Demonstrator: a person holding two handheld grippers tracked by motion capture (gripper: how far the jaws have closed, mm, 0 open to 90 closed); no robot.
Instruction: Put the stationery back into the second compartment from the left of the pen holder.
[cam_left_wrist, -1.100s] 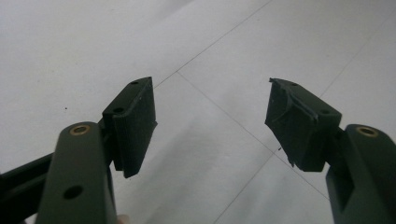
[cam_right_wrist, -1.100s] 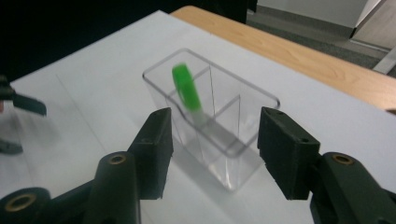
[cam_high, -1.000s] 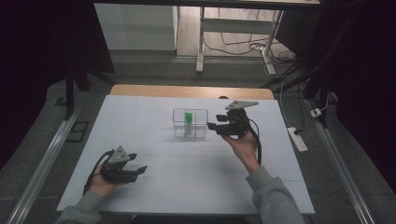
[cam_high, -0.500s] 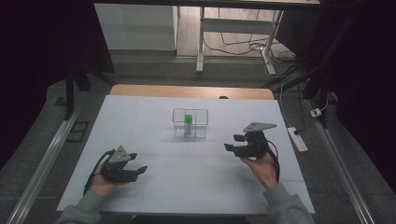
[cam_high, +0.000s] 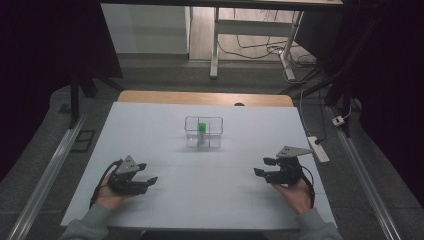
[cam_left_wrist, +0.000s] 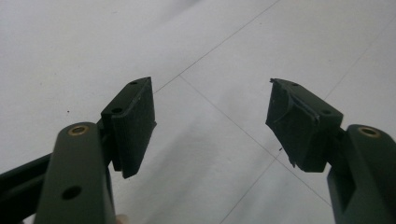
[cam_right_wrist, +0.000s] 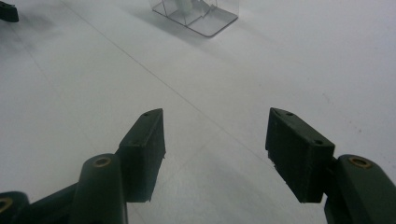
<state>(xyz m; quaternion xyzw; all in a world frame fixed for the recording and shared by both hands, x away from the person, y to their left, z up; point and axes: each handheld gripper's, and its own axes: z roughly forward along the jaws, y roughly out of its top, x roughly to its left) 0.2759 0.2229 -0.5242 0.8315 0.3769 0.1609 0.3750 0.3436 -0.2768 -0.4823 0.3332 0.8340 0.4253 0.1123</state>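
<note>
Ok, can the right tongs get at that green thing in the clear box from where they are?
Probably yes: the right tongs are open, bare table lies between them and the clear box, and the green thing stands in its open top.

Two black hand-held grippers, left gripper (cam_high: 149, 179) and right gripper (cam_high: 261, 167). Grey three-cornered plate (cam_high: 294, 151) on top of right one, similar grey plate (cam_high: 129, 163) on left. Black cable (cam_high: 310, 182) looping off right gripper; black cable (cam_high: 101, 179) off left. Close up: dark matte jaws, flat rectangular pads (cam_left_wrist: 133, 123) with small screw holes, brass-coloured rivets (cam_right_wrist: 101, 162) at arm joints. Chipped, ragged edge on one left gripper pad (cam_left_wrist: 292, 122). Grey-green sleeves (cam_high: 85, 225) at both wrists.
</note>
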